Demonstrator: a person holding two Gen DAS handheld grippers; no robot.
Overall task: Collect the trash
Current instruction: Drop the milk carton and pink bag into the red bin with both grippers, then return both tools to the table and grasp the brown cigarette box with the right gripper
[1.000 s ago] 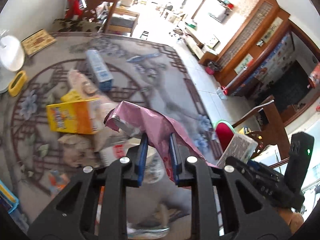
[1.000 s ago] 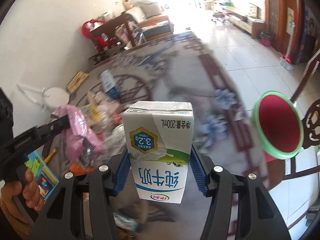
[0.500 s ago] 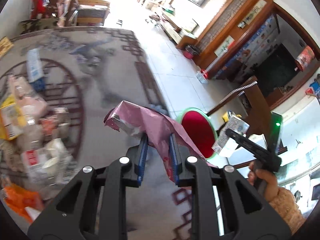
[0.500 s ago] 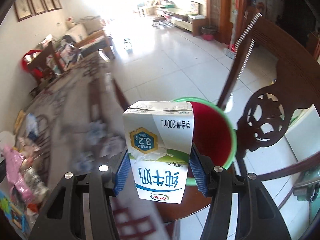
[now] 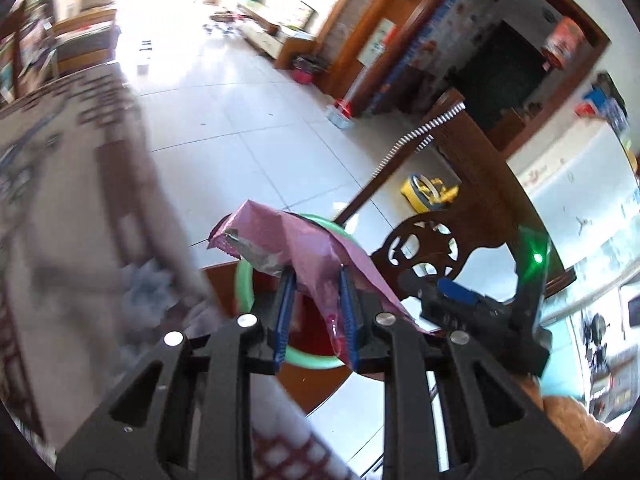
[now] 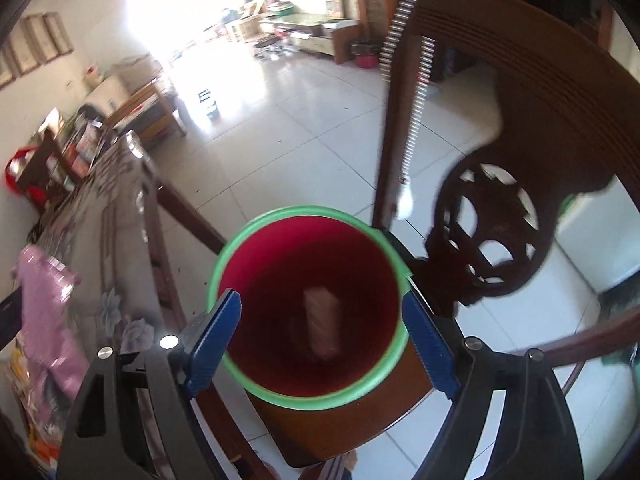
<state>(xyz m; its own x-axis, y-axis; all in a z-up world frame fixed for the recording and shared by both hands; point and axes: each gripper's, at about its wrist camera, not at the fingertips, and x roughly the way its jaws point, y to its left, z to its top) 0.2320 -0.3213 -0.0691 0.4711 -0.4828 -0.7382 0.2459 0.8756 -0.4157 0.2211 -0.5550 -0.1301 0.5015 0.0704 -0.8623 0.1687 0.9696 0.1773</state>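
Right hand-held gripper (image 6: 320,336): jaws wide apart, nothing between them, and I'm hovering it directly over the red bucket with the green rim (image 6: 276,396). A blurred carton-shaped item (image 6: 322,328) sits inside the bucket below the jaws; I read that as one piece binned.

Left hand-held gripper (image 5: 316,312): clamped on the pink foil wrapper (image 5: 304,248), bucket just ahead and below its tips. Wrapper not dropped yet; my call is that's the next release.

The bucket stands on a dark wooden chair (image 6: 520,152). Off the right gripper's left side, more litter (image 6: 24,364) lies on the patterned counter (image 6: 120,248), too blurred to count. Task partly done.
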